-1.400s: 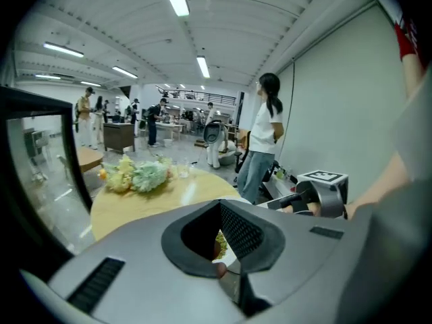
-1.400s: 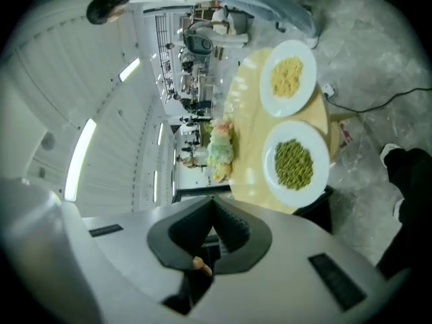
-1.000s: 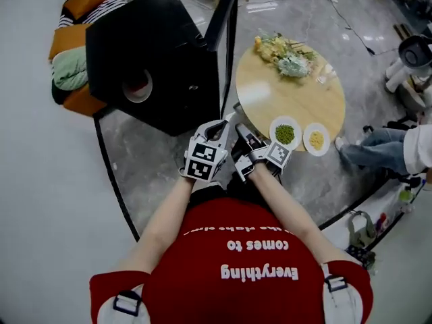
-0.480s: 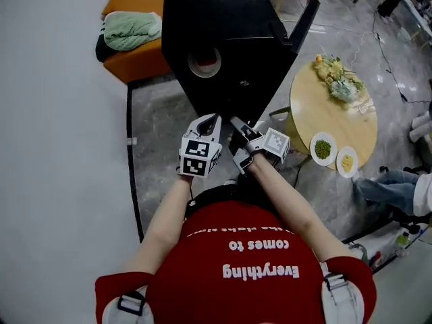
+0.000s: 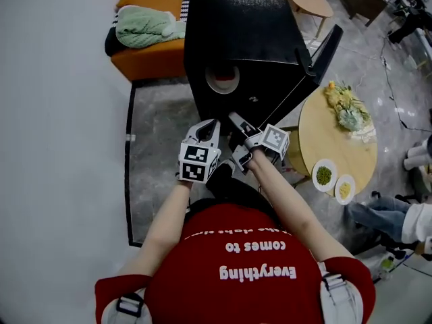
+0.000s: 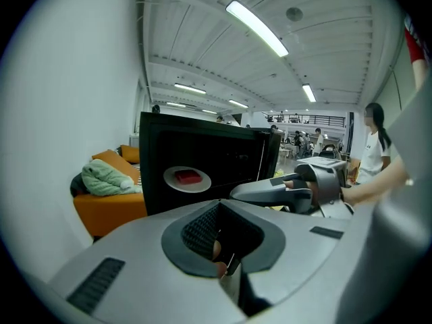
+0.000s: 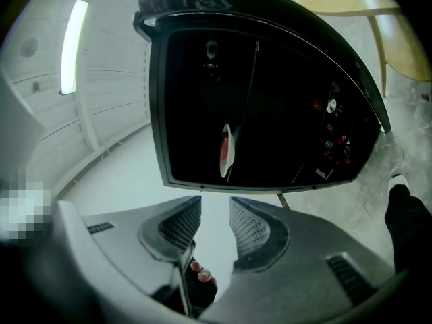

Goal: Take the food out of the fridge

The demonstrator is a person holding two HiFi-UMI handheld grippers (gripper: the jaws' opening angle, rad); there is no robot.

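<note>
Fridge (image 5: 243, 32) black, door open. Red food (image 6: 188, 176) on white plate (image 6: 170, 181) inside fridge. Left gripper (image 5: 210, 125) in front of fridge: jaws pressed together, empty. Right gripper (image 5: 237, 122) in front of fridge: jaws spread, just opening, nothing between. Shirt (image 5: 250, 262) print legible: "Everything comes to".

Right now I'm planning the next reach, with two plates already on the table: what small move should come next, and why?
Probably ease the right hand-held gripper forward toward the plate with red food inside the open fridge. Its jaws have just been opening and stand apart with nothing between them, the left hand-held gripper is shut, and that plate is not yet out.
</note>
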